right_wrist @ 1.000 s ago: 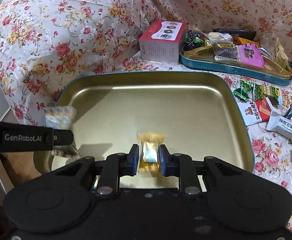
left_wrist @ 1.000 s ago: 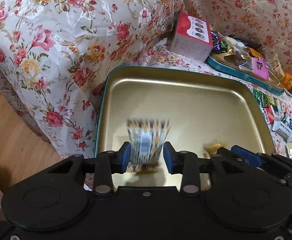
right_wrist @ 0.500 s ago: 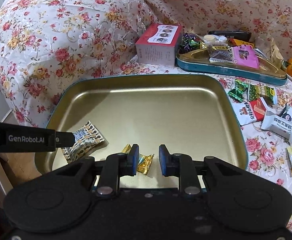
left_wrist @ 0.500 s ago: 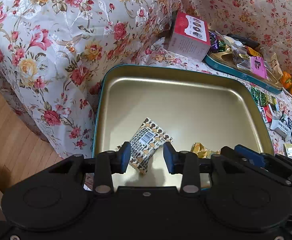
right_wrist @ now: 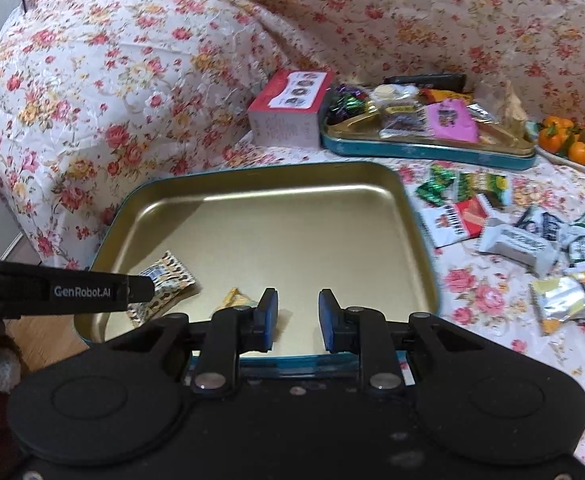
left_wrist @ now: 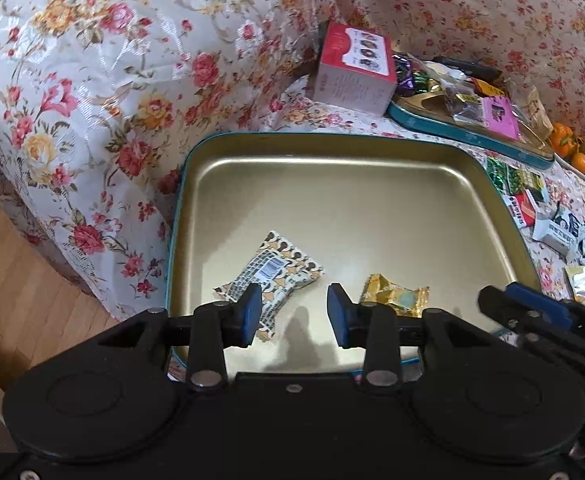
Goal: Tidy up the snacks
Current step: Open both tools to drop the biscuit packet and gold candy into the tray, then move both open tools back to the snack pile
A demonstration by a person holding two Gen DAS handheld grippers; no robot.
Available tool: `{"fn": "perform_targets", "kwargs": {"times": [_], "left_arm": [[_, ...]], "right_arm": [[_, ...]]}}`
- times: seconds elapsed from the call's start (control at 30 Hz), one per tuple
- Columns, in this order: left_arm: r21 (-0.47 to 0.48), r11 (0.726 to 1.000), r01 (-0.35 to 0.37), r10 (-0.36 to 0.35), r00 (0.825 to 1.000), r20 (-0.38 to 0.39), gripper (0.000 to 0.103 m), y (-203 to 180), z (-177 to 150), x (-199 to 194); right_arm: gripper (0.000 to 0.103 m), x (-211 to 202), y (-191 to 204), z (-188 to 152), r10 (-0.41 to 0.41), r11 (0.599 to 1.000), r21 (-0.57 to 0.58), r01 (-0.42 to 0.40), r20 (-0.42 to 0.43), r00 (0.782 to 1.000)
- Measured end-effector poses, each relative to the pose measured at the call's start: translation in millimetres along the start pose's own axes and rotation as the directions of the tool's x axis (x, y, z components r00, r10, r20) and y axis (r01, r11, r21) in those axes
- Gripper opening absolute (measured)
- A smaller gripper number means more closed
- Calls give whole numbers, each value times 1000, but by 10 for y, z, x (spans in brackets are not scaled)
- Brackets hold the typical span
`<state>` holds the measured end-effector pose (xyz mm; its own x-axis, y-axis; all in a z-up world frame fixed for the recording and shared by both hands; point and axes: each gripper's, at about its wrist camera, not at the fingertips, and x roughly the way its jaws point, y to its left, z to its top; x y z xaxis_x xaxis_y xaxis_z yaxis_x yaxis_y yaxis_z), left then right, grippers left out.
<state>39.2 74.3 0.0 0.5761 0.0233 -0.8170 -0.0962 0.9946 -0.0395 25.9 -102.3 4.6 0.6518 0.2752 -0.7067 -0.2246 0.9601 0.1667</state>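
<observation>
Floral-print cloth (left_wrist: 92, 80) covers the surface. Left wrist view: left gripper (left_wrist: 294, 312) gapes empty above the gold metal tray w/ teal rim (left_wrist: 332, 184); brown patterned snack packet (left_wrist: 270, 276) & gold-foil candy (left_wrist: 396, 298) lie by tray's near edge, prob. released there.

Right wrist view: right gripper (right_wrist: 297, 317), jaws apart, holds nothing; loose wrapped snacks (right_wrist: 508, 236) sit outside tray's right edge, unsorted.

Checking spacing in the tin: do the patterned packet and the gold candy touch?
Apart. The left wrist view shows bare tin floor between the patterned packet and the gold candy.
</observation>
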Motion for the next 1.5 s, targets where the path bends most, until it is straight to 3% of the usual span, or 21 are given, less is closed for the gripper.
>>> {"fn": "perform_targets", "kwargs": {"times": [0.37,0.67,0.83,1.1,1.3,1.5], "left_arm": [[92,996,5,-12,997,73,46,-248,-112,-56],[145,989,22,-45,987,155,46,-622,-267,-179],[177,981,73,-97,987,129,46,-982,-398,-258],[332,935,121,-171,977,126,47,-1716,-430,-345],[343,923,176,-208,976,58,47,-2099,-355,-168],[332,925,186,-189,982,-22,46,-2396,-363,129]], "right_arm": [[32,-305,-622,-161,-95,990,113,90,39,995],[34,-514,-1345,-447,-197,947,263,186,14,980],[34,-586,-1711,-599,-255,914,325,242,-1,967],[35,-571,-2025,-717,-285,883,385,267,-10,959],[36,-574,-2154,-750,-284,874,411,260,-2,959],[36,-611,-2331,-761,-294,860,438,264,1,956]]}}
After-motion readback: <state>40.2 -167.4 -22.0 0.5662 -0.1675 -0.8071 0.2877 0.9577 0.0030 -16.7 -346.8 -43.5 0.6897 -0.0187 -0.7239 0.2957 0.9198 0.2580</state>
